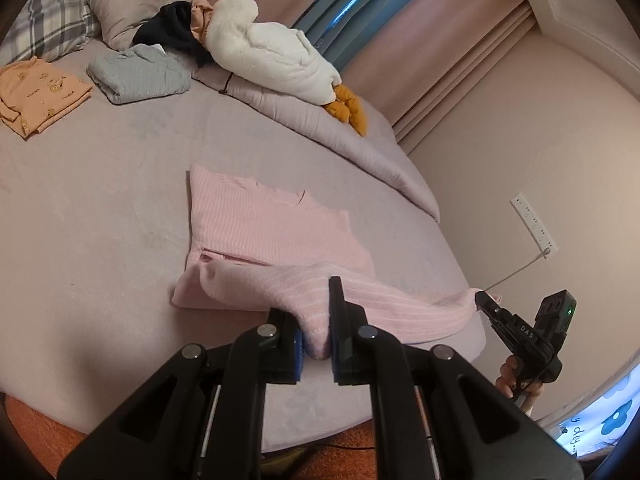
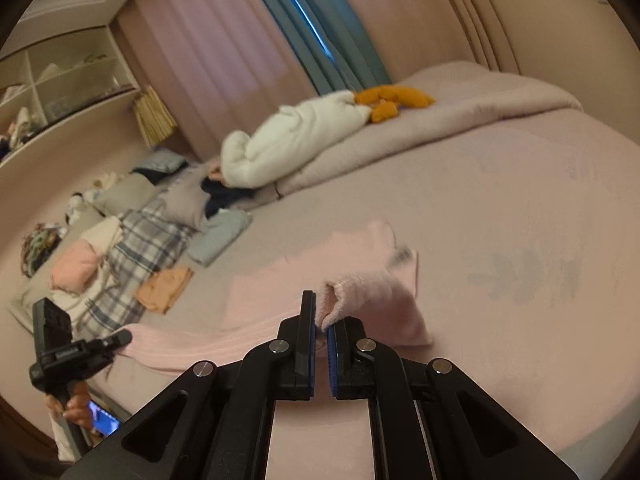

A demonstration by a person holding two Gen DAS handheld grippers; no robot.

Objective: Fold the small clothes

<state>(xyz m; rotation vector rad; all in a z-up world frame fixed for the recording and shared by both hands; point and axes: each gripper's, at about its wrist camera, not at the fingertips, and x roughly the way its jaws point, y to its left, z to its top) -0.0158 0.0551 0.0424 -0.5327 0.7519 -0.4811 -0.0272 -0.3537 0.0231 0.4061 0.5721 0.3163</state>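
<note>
A pink striped garment [image 1: 264,232] lies on the lilac bed sheet [image 1: 100,208], partly folded. My left gripper [image 1: 316,320] is shut on its near hem, lifted slightly off the bed. My right gripper [image 2: 322,320] is shut on the other corner of the same hem [image 2: 360,292]. The right gripper also shows in the left wrist view [image 1: 486,300] at the right, and the left gripper shows in the right wrist view [image 2: 120,338] at the left. The hem hangs stretched between them [image 2: 188,348].
A folded orange garment [image 1: 36,96] and a folded grey one [image 1: 140,74] lie at the far left. A white plush duck [image 1: 272,52], pillows [image 1: 52,12] and a rolled duvet [image 1: 320,128] lie along the far side. The wall with a socket strip [image 1: 534,220] is right.
</note>
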